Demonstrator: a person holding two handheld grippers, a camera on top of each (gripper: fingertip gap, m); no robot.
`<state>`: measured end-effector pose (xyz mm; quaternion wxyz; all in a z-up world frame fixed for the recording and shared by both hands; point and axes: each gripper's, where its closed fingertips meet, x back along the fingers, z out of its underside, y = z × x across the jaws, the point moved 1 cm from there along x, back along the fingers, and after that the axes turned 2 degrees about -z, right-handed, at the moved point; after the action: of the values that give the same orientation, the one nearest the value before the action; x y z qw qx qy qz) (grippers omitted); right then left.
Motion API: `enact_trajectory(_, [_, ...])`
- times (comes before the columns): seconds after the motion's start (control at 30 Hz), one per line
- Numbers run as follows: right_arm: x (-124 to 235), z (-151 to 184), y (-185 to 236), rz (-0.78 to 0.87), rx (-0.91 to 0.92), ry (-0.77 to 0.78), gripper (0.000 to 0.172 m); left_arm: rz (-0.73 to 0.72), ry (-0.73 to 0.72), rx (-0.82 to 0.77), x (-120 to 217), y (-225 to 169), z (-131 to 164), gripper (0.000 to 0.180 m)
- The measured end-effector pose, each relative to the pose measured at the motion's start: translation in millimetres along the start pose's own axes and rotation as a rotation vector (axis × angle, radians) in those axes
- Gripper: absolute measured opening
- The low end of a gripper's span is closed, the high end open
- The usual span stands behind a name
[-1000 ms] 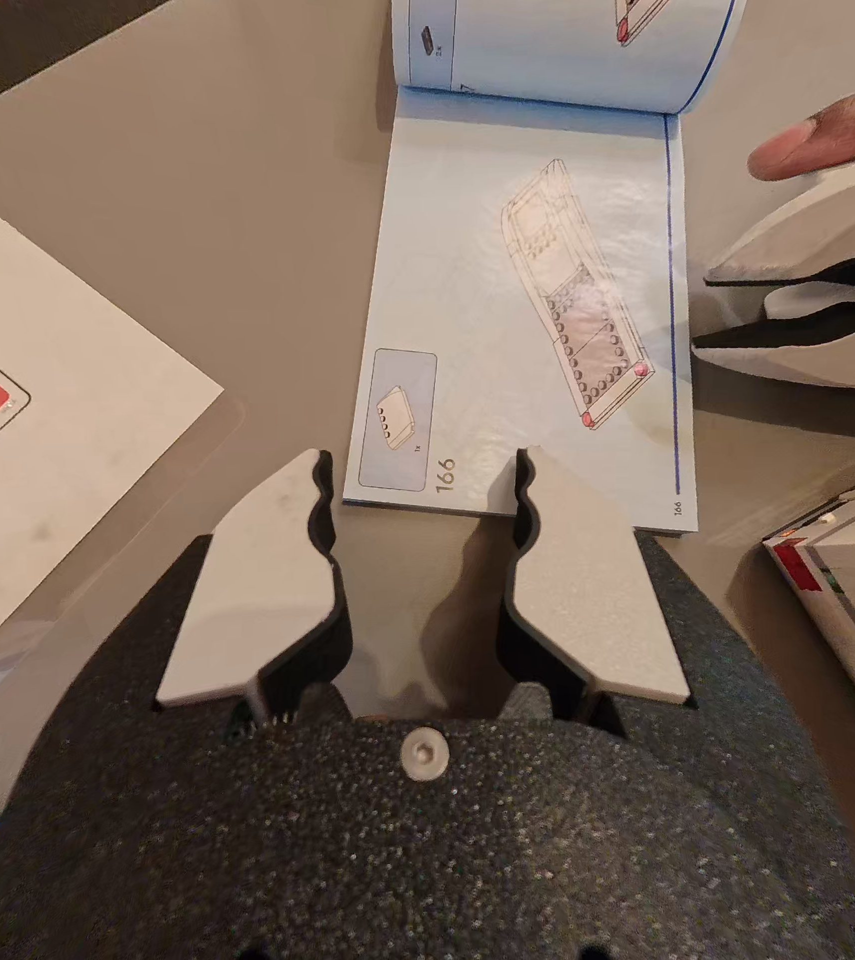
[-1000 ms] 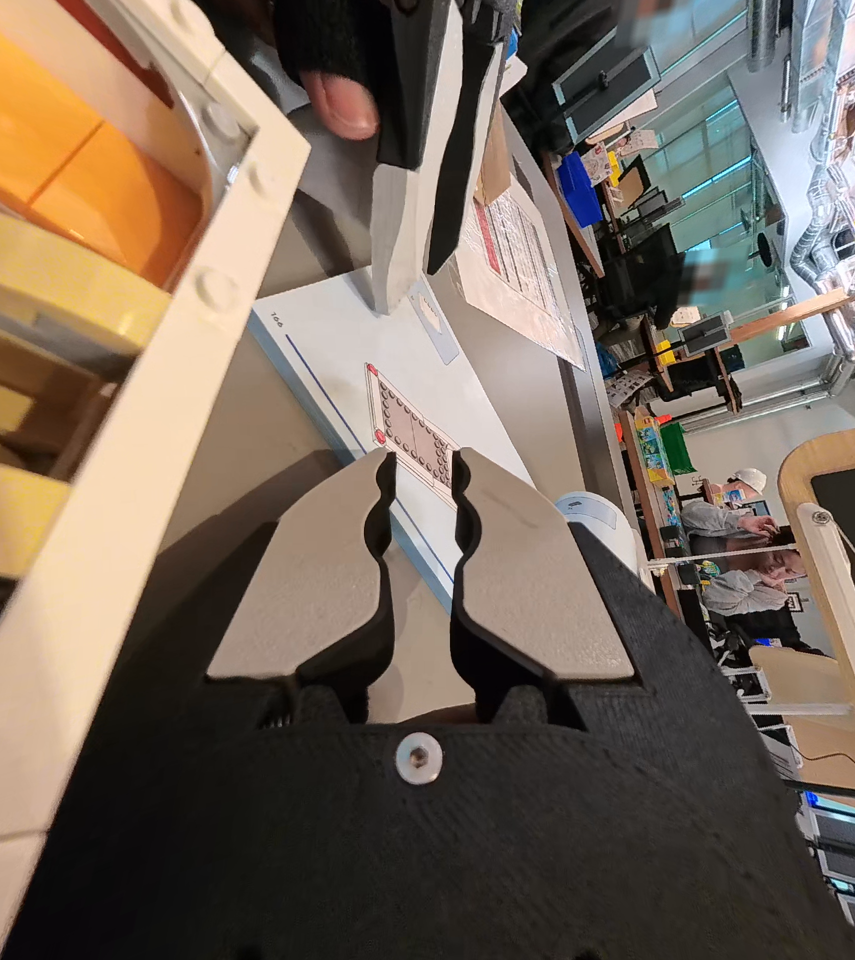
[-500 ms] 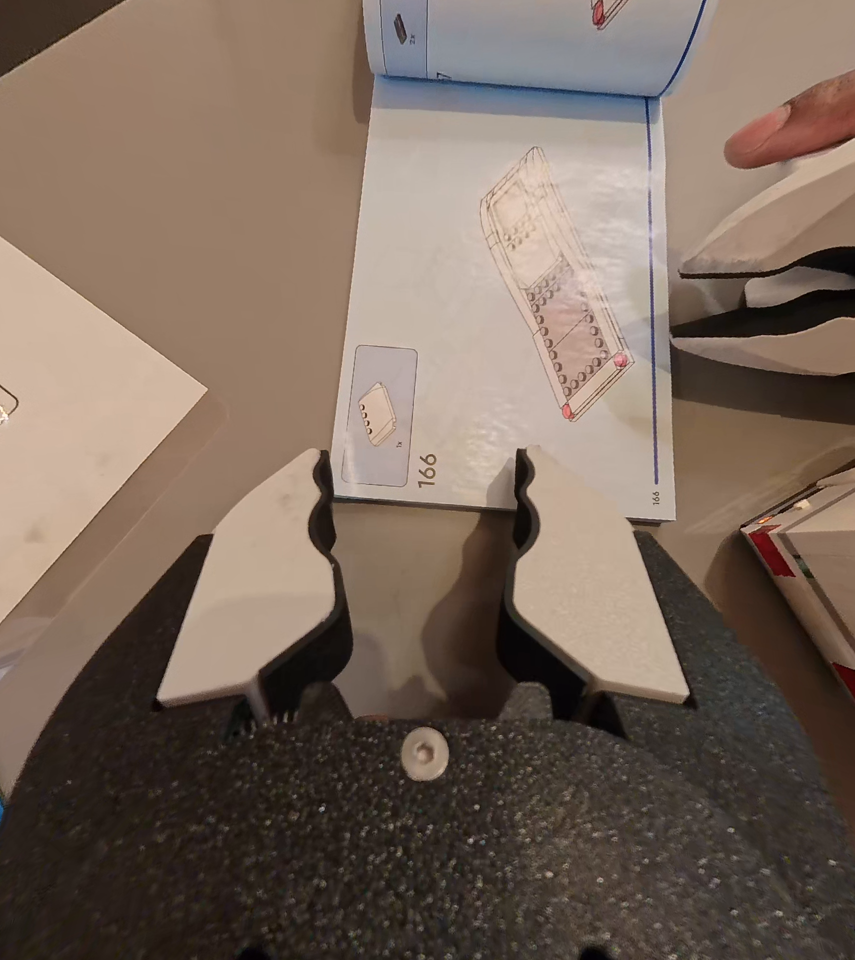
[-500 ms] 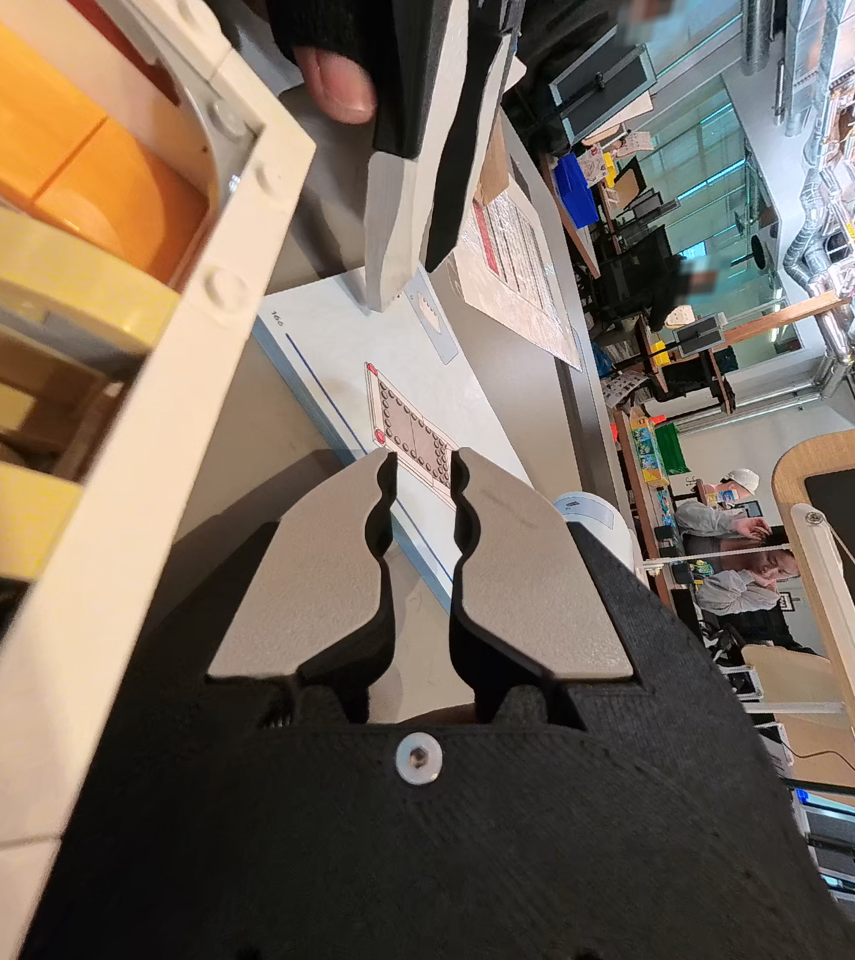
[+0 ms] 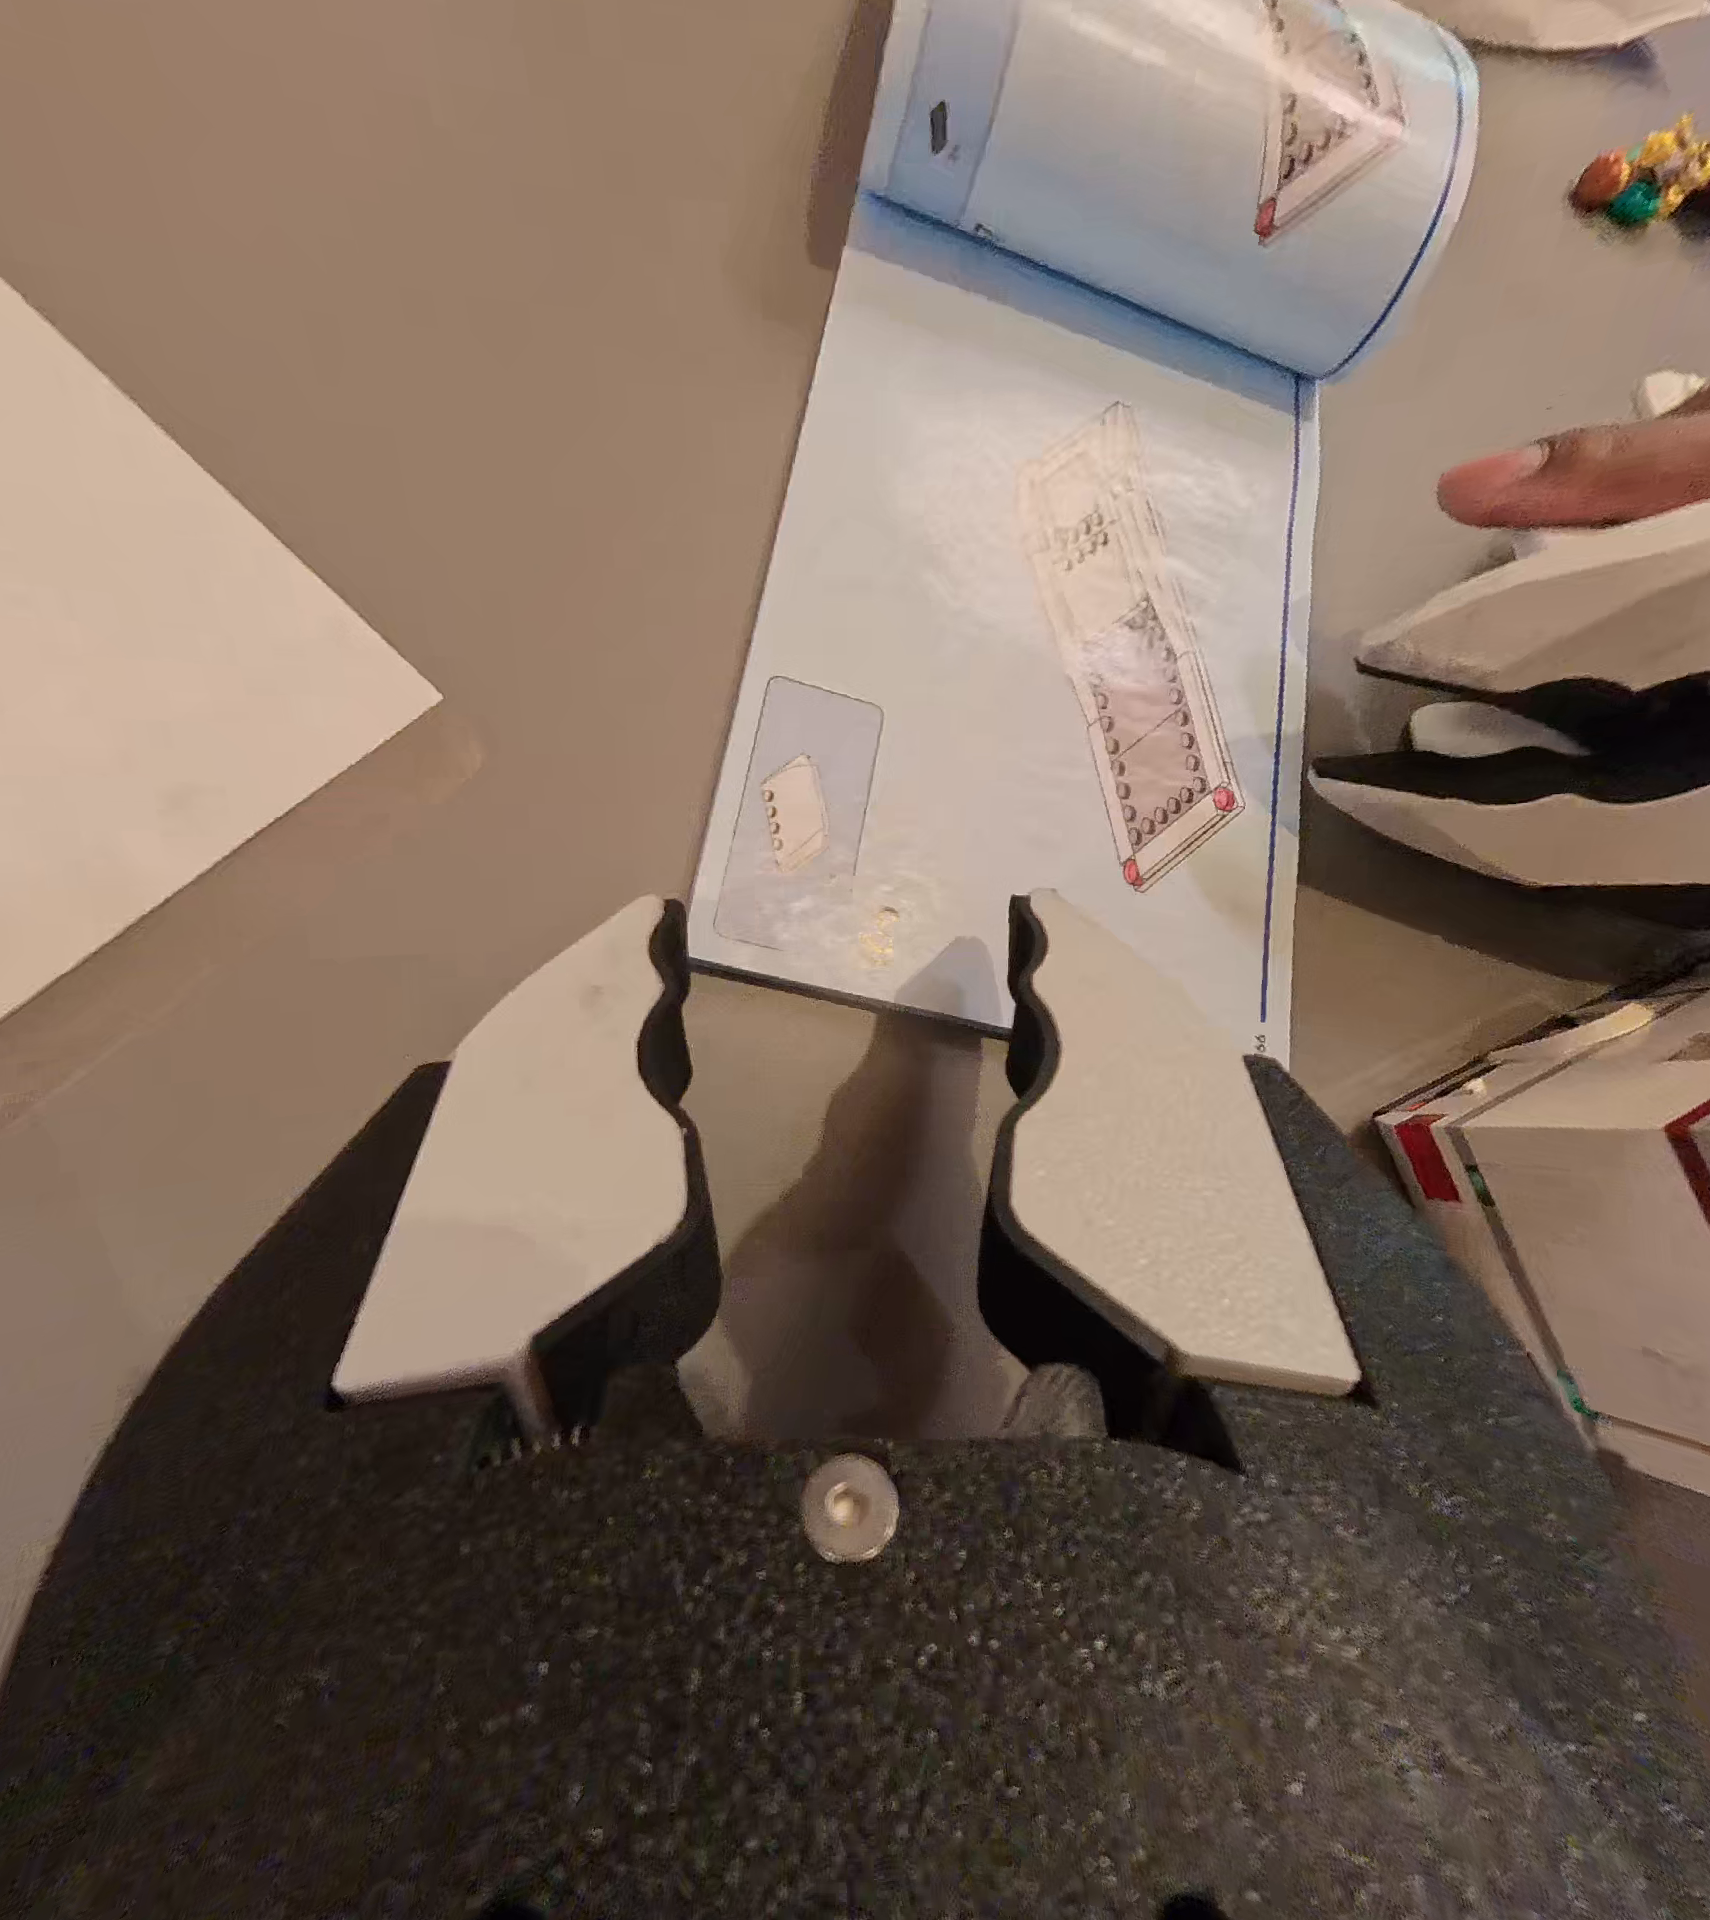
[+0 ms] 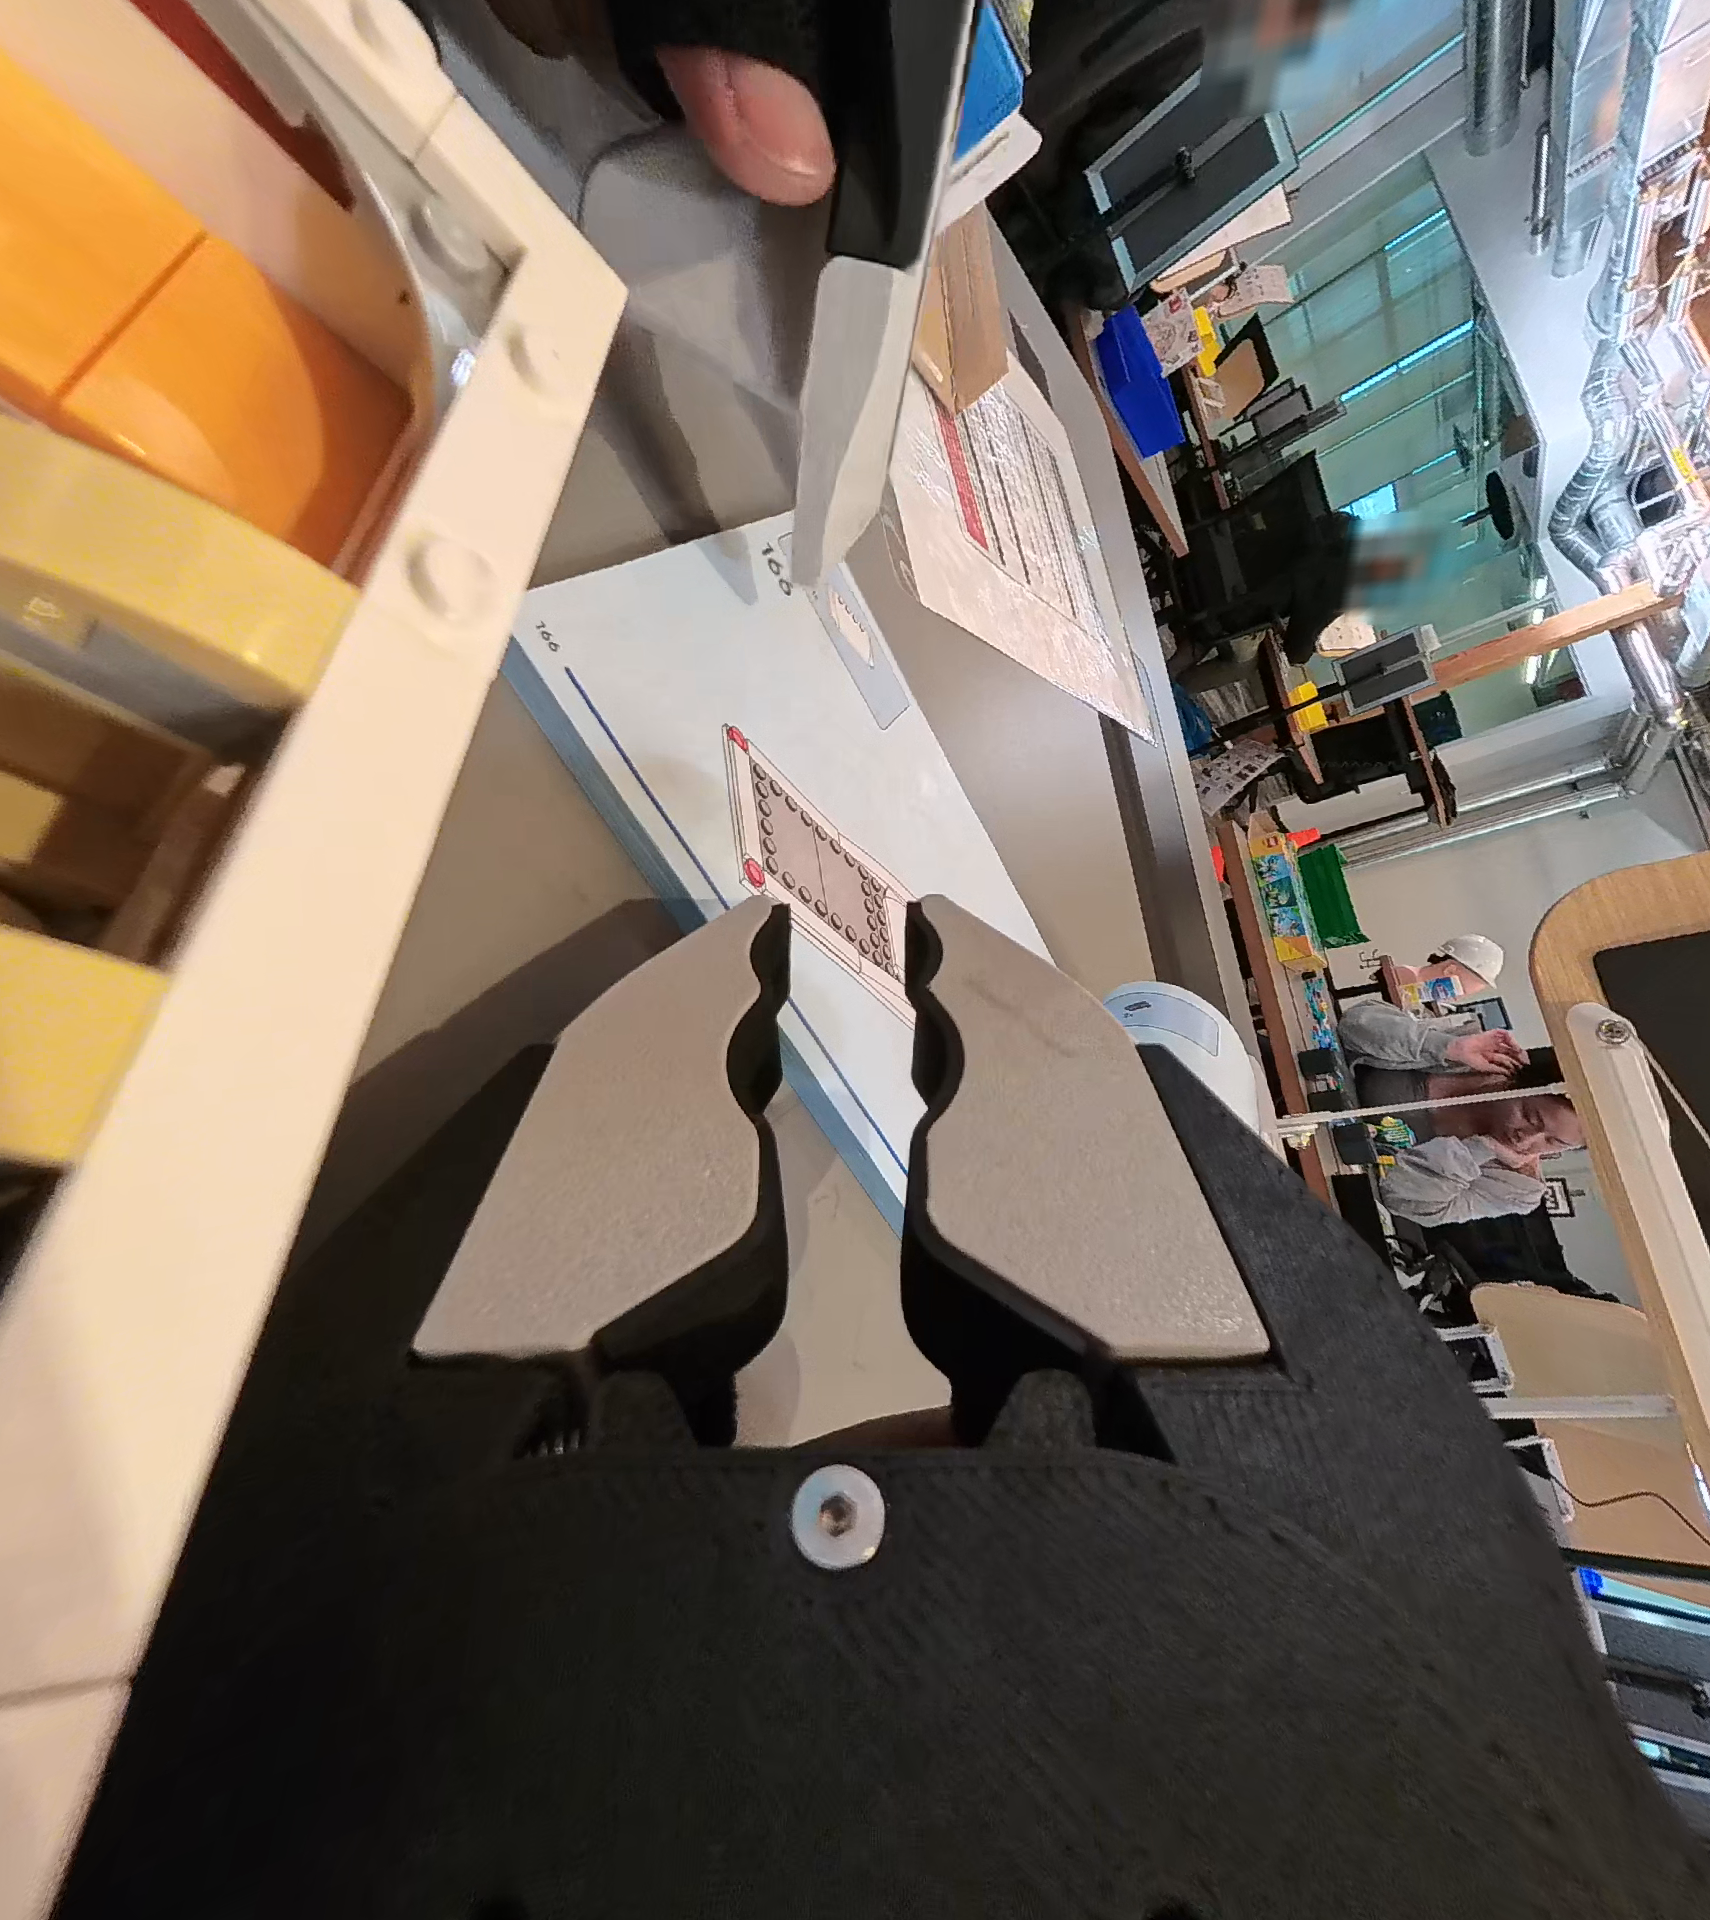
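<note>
One grey-brown worktop point(image 5: 539, 312) carries everything observed. One large white brick-built model point(image 6: 331, 831), with orange and yellow parts inside, stands at the left of the right wrist view; its white and red corner point(image 5: 1609, 1226) shows at the right of the left wrist view. One white printed sheet point(image 5: 103, 582) lies at the left. One instruction booklet point(image 5: 986, 665) lies open, its upper pages curled over; the flat page shows two drawings.

Two hand-held grippers are present. The left hand-held gripper point(image 5: 838, 925) hovers over the near edge of the booklet, jaws spread wide, nothing between the pads. The right hand-held gripper point(image 6: 846, 920) is turned on its side just beside the booklet's right edge, between booklet and model; its jaws stand a narrow gap apart with nothing gripped, the page visible through the gap. One bare fingertip point(image 5: 1557, 483) extends above it.

A cluster of small coloured brick pieces point(image 5: 1682, 166) lies at the far right, too blurred to count.
</note>
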<state>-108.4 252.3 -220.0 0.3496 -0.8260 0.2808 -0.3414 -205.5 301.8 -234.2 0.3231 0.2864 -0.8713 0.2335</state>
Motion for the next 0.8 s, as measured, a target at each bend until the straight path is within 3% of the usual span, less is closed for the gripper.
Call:
enact_trajectory(0.43, [0.3,-0.2,-0.9,0.009,0.000,-0.002,0.023,0.123,-0.072,0.133,5.0,-4.6,-8.4,0.048])
enact_trajectory(0.8, [0.2,-0.2,-2.5,0.020,-0.002,-0.003,0.026,0.210,-0.154,0.385,8.1,5.7,-16.4,0.048])
